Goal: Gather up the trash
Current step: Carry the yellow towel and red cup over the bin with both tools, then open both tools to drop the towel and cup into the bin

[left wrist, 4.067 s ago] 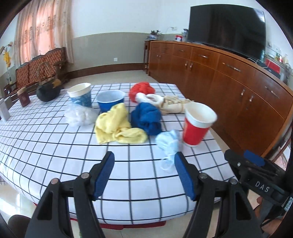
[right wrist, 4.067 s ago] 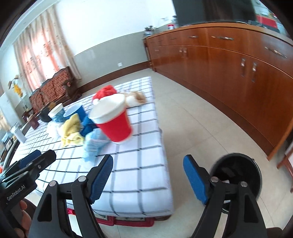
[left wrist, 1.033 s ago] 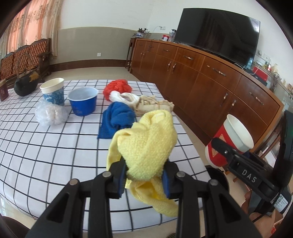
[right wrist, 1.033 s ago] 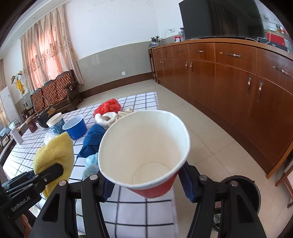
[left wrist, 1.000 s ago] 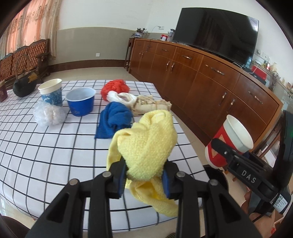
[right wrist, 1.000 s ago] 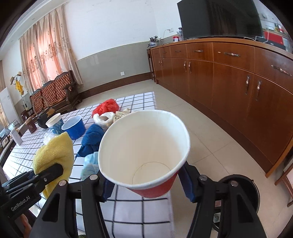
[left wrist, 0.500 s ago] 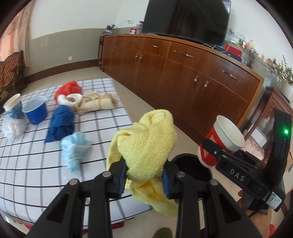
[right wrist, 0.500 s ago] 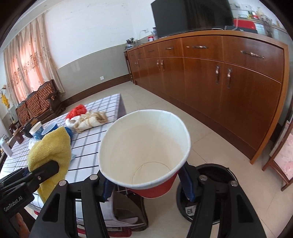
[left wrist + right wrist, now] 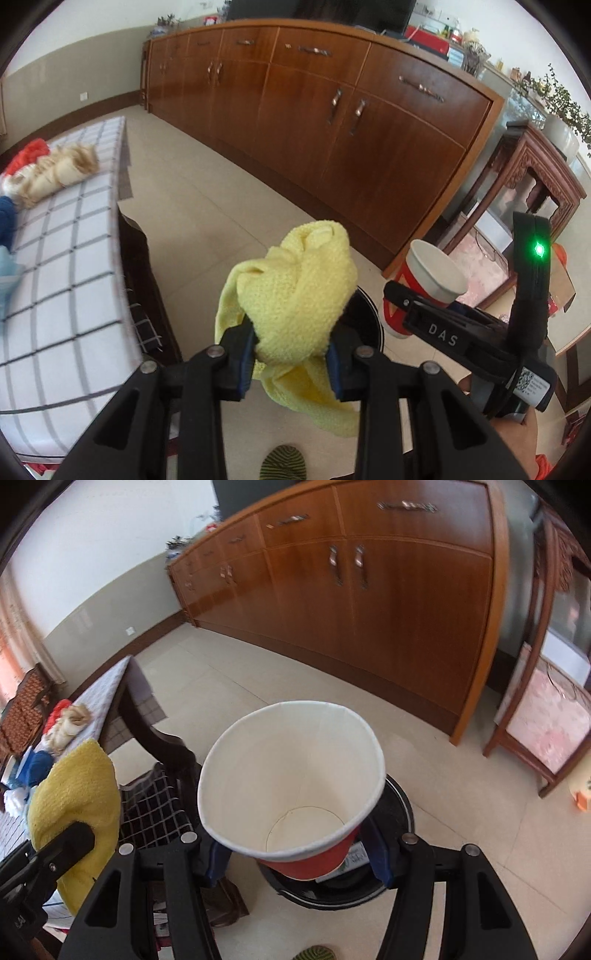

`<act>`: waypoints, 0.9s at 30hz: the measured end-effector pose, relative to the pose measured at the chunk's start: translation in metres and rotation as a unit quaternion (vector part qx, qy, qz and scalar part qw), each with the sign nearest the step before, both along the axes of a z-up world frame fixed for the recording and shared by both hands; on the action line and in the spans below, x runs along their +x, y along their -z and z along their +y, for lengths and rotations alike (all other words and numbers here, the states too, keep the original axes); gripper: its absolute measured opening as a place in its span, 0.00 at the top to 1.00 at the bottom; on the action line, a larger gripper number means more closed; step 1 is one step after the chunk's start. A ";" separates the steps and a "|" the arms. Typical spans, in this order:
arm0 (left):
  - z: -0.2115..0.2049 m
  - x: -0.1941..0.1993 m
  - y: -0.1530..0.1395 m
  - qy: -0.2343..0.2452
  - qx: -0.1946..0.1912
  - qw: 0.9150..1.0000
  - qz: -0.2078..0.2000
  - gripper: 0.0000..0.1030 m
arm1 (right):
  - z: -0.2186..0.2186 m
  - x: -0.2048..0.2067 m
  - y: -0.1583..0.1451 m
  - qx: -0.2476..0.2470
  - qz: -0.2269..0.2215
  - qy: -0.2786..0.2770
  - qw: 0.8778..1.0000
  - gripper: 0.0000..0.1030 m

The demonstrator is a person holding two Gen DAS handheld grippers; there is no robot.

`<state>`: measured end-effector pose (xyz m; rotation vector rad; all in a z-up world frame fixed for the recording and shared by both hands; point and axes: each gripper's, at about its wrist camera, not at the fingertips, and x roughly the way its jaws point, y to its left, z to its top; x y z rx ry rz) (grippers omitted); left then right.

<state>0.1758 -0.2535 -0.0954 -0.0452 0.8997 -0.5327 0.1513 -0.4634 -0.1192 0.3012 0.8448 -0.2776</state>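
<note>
My left gripper (image 9: 291, 362) is shut on a crumpled yellow cloth (image 9: 299, 295), which bulges above the blue pads and hangs below them. In the right wrist view the same yellow cloth (image 9: 77, 797) shows at the left. My right gripper (image 9: 295, 856) is shut on a red paper cup (image 9: 291, 797) with a white, empty inside. That cup (image 9: 424, 284) also appears at the right of the left wrist view. A round black trash bin (image 9: 399, 812) stands on the floor just beyond and under both grippers, largely hidden by the cup and cloth.
A table with a checked white cloth (image 9: 66, 280) lies to the left, holding a beige bundle (image 9: 55, 173), blue and red cloths. A long wooden cabinet (image 9: 332, 122) runs behind. A carved wooden stand (image 9: 535, 709) is at the right. Beige tiled floor lies between.
Both grippers swung right, away from the table, and tipped downward over the floor. The black bin now sits close beneath them. Both grips are unchanged.
</note>
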 end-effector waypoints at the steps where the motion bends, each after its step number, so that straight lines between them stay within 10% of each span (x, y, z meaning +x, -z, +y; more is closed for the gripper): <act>1: -0.007 0.003 0.008 0.002 0.004 1.000 0.009 0.68 | -0.006 0.000 0.006 0.001 0.010 0.004 1.000 0.39; 19: -0.078 0.055 0.114 -0.003 0.042 0.987 0.154 0.63 | -0.070 0.043 0.096 0.086 0.137 0.049 0.986 0.39; 27: -0.077 0.068 0.121 -0.015 0.000 0.984 0.179 0.32 | -0.076 0.058 0.110 0.092 0.150 0.064 0.982 0.26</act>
